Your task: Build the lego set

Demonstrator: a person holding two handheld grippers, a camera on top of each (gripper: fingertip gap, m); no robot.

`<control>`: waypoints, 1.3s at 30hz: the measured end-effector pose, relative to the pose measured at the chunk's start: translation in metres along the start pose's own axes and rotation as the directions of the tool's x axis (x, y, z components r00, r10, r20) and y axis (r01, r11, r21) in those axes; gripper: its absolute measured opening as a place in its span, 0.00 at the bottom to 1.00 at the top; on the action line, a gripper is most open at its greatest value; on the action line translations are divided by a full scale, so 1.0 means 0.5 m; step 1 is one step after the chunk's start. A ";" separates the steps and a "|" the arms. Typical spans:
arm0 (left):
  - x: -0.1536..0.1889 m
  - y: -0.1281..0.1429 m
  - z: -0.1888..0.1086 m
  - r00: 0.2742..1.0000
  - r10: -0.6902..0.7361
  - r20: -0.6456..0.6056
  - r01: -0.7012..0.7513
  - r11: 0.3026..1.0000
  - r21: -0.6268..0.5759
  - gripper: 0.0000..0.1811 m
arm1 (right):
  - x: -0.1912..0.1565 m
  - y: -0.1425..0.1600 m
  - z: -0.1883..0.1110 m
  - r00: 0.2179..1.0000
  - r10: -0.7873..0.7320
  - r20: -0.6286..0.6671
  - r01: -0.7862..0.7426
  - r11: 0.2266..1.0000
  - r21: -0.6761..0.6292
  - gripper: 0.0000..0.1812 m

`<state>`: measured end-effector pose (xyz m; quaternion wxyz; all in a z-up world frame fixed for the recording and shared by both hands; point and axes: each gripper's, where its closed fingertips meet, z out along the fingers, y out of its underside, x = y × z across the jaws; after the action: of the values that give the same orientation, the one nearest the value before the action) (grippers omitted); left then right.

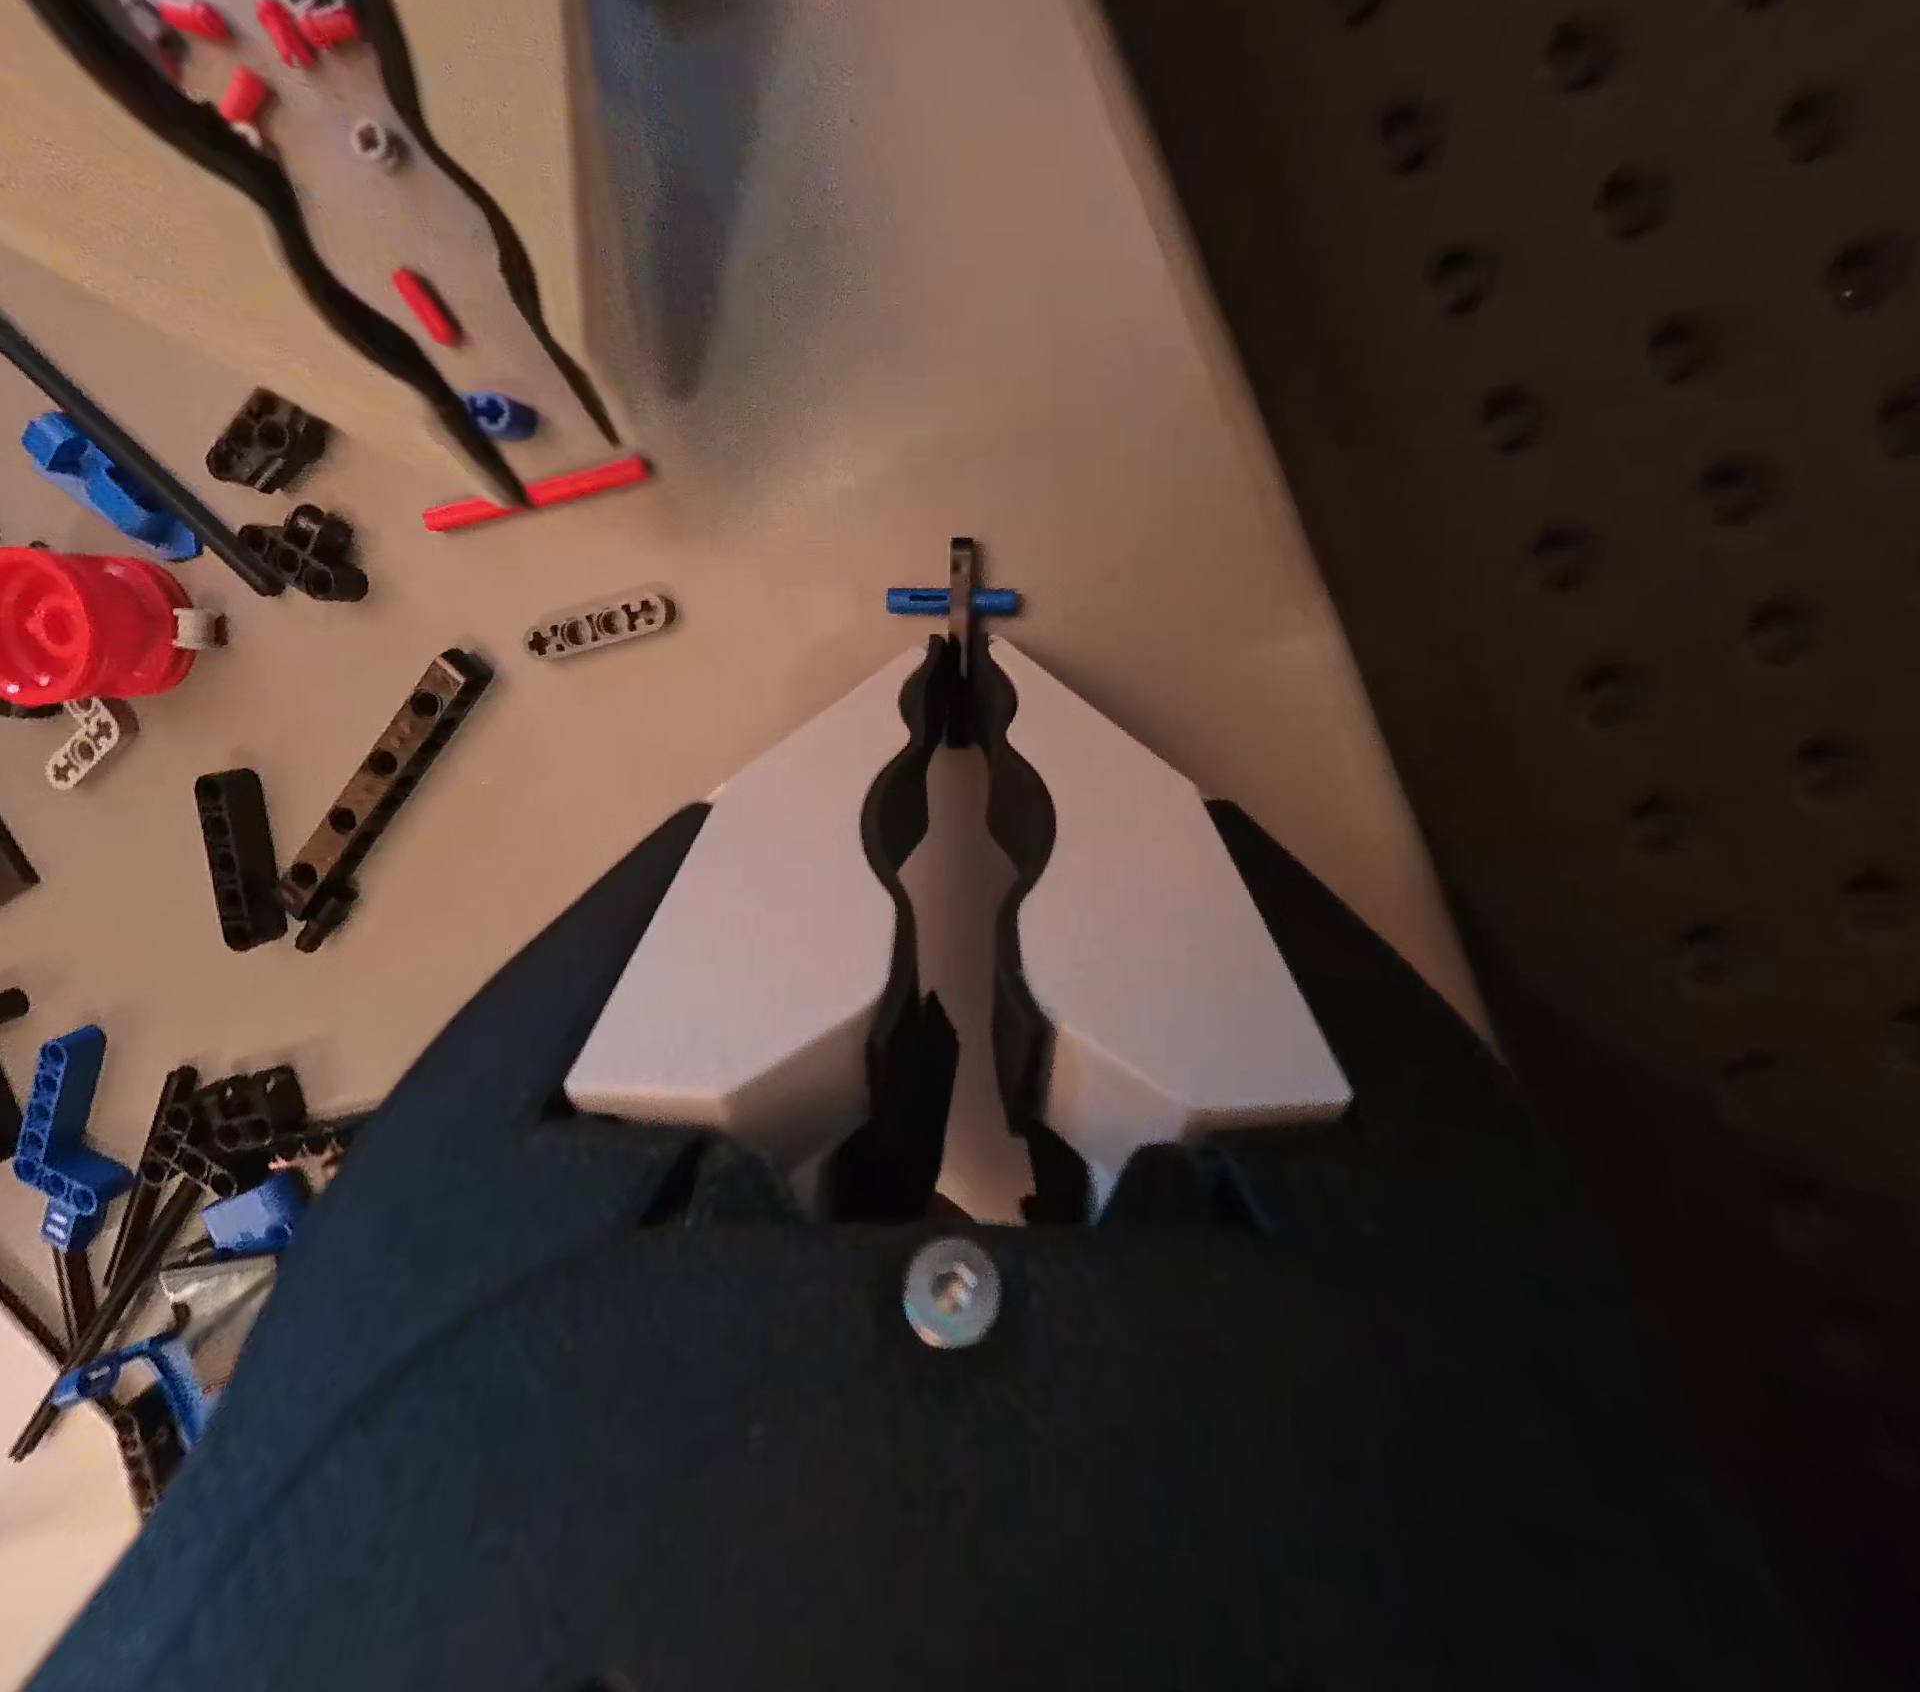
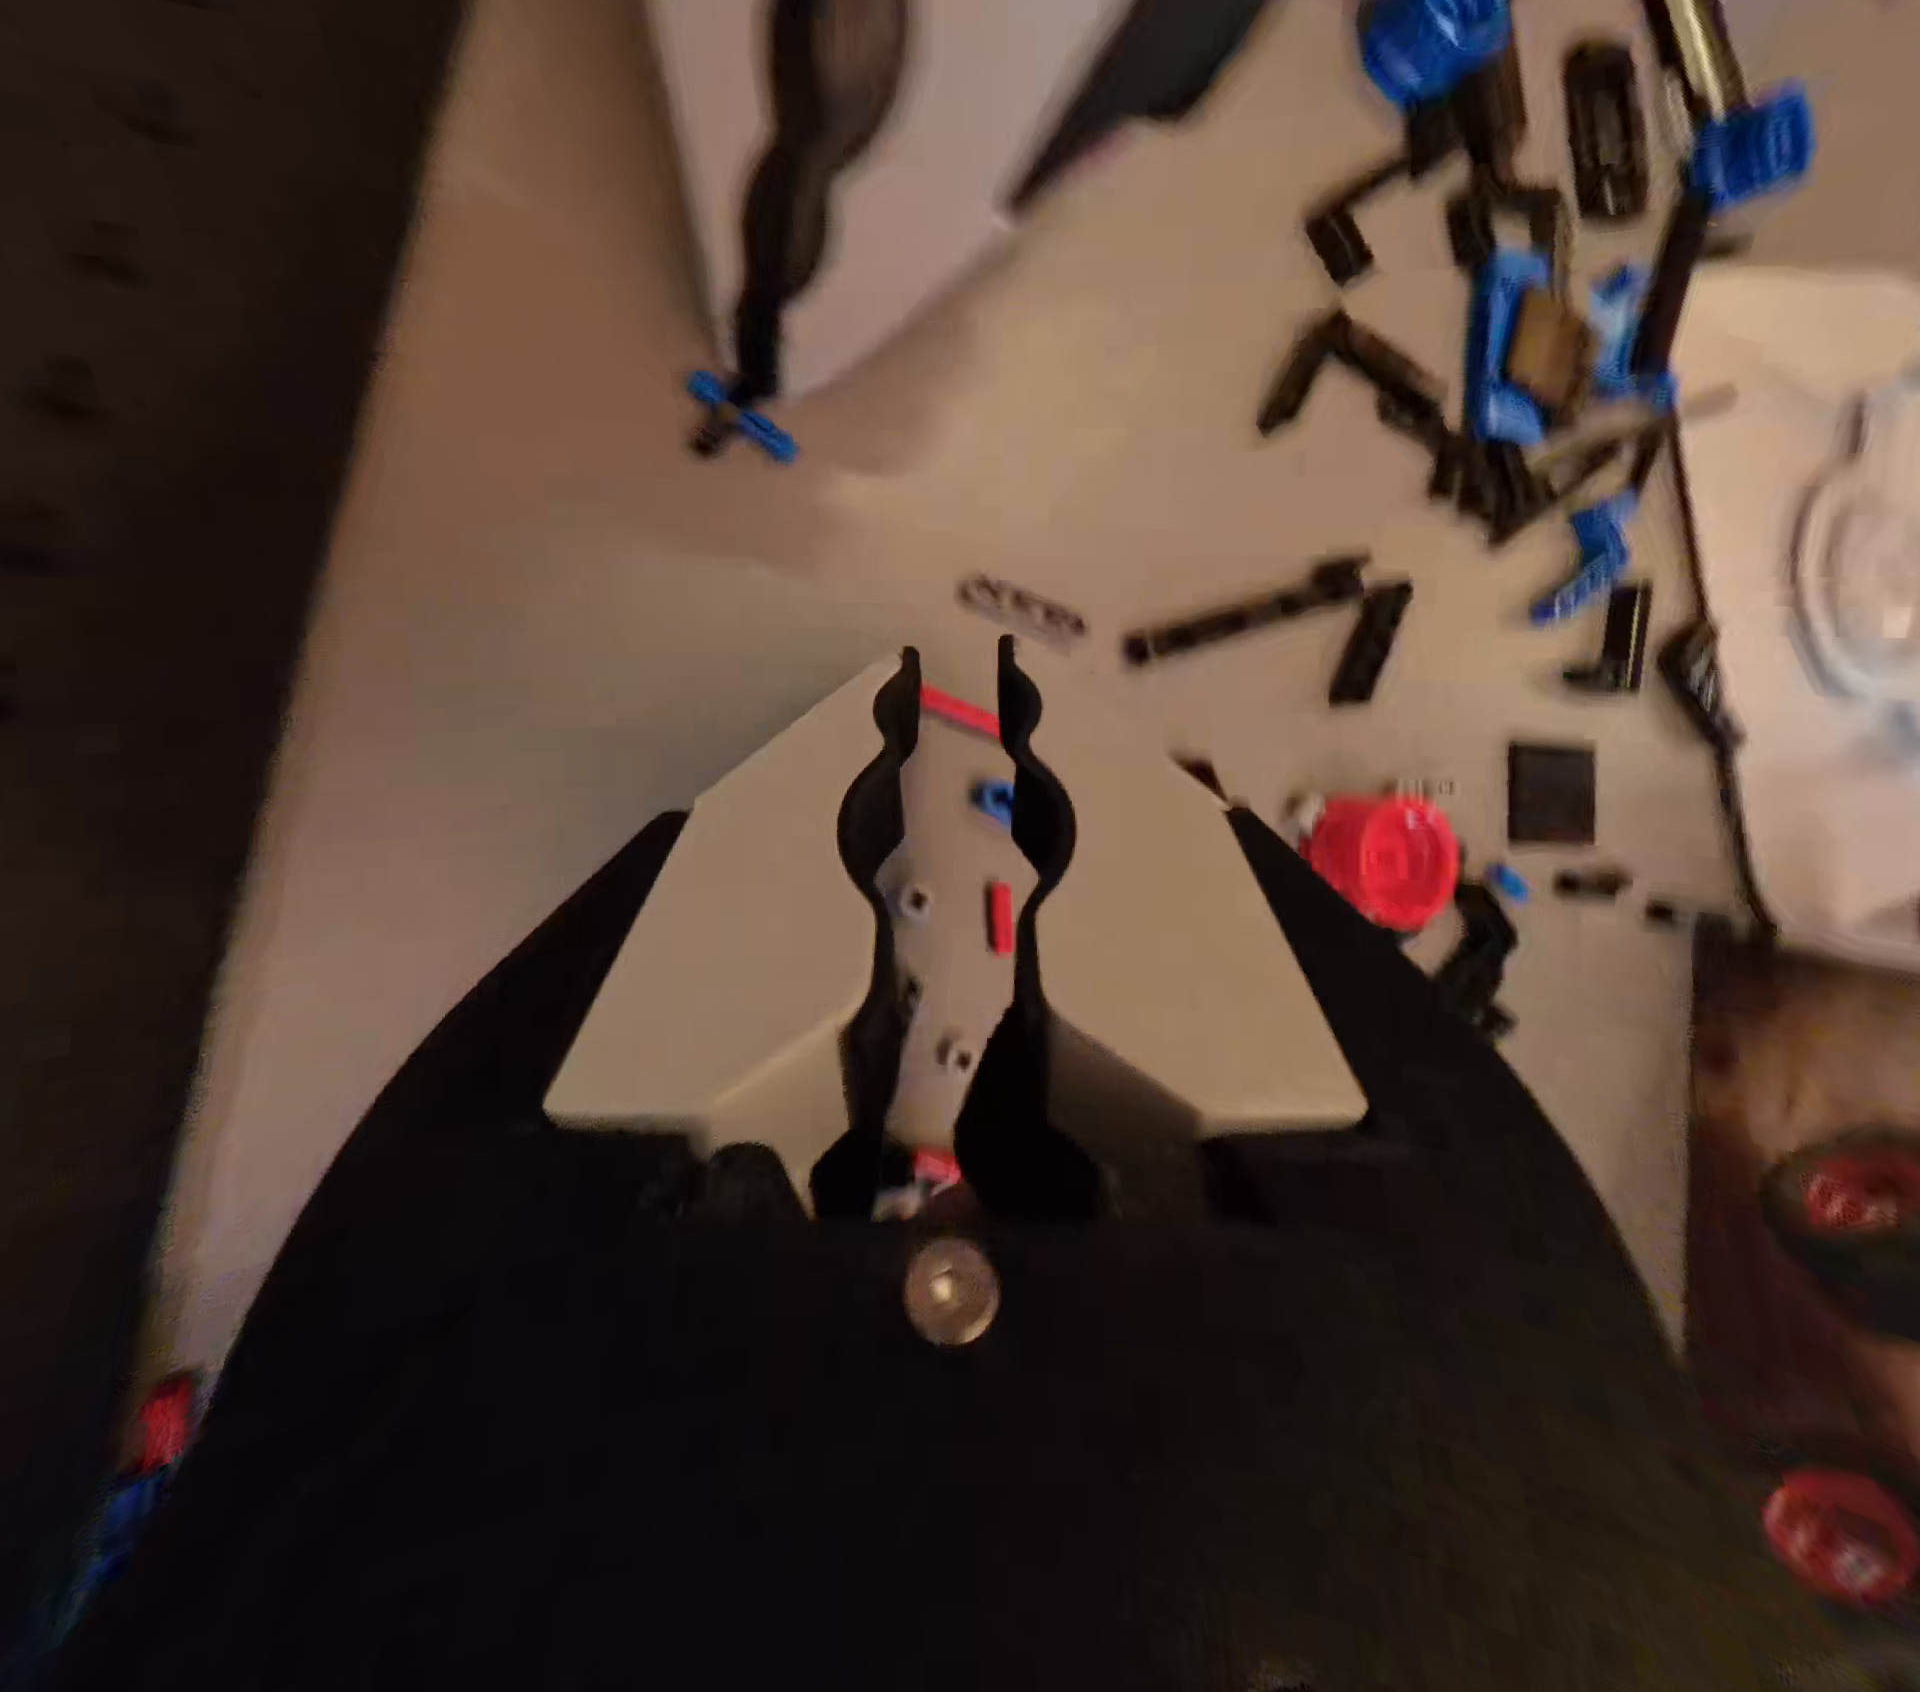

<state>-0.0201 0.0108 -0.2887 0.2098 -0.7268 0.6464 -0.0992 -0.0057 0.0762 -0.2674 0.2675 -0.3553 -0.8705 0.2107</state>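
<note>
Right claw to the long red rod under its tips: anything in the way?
Nothing visible. The right claw is open and empty, and the red rod lies on bare table between its fingers.

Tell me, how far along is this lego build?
Early days, by the look of it. Done: only a small black piece with a blue pin pushed through it. In hand: the left gripper has its jaws shut on that black piece, while the right gripper hovers open over a red axle on the table. Left: nearly everything; black beams, blue parts and a red wheel lie loose.
</note>
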 end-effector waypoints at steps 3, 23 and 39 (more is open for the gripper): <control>-0.006 0.002 -0.001 0.998 -0.043 0.036 0.043 0.999 0.006 0.03 | 0.026 0.045 0.002 0.991 0.127 -0.044 -0.129 0.990 -0.063 0.12; -0.122 -0.017 -0.049 0.896 -0.229 0.380 0.171 0.969 0.180 0.16 | 0.016 -0.005 0.017 0.964 0.214 0.158 -0.224 0.973 0.048 0.00; -0.110 -0.083 -0.080 0.870 -0.078 0.487 -0.058 0.964 0.259 0.00 | 0.015 -0.067 -0.046 0.951 0.304 0.056 -0.308 0.920 0.243 0.10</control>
<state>-0.0072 0.0611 -0.2279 0.4624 -0.6966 0.5486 0.0027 -0.0130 0.0639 -0.2286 0.2663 -0.4487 -0.7733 0.3601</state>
